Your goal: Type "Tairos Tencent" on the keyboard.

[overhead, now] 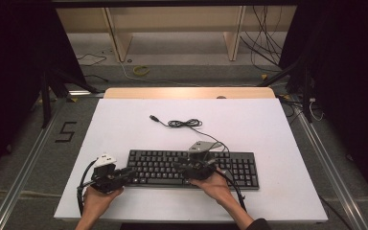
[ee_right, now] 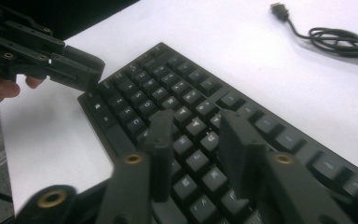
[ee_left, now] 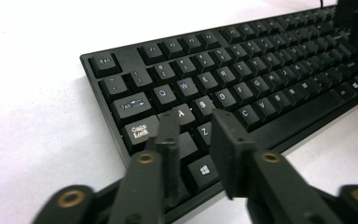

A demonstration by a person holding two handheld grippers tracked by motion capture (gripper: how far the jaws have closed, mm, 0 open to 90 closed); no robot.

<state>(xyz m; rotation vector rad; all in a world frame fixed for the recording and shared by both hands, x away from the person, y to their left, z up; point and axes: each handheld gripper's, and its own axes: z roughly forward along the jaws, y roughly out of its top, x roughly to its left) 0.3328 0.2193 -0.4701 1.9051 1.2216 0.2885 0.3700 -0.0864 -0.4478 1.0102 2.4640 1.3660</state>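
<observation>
my left gripper (ee_left: 193, 122) and right gripper (ee_right: 193, 128) hovered over the flat black plastic keyboard (overhead: 191, 167), jaws partly open and empty. it looked rigid and light, with loose keycaps; i judged its bare edges the safest hold.

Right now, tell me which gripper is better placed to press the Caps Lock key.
Left. The left gripper hovers over the keyboard's left end, right beside Caps Lock. The right gripper sits over the middle keys, farther off.

The keyboard (overhead: 191, 167) lies on the table (overhead: 124, 124), its cable (overhead: 184, 123) coiled behind it.
</observation>
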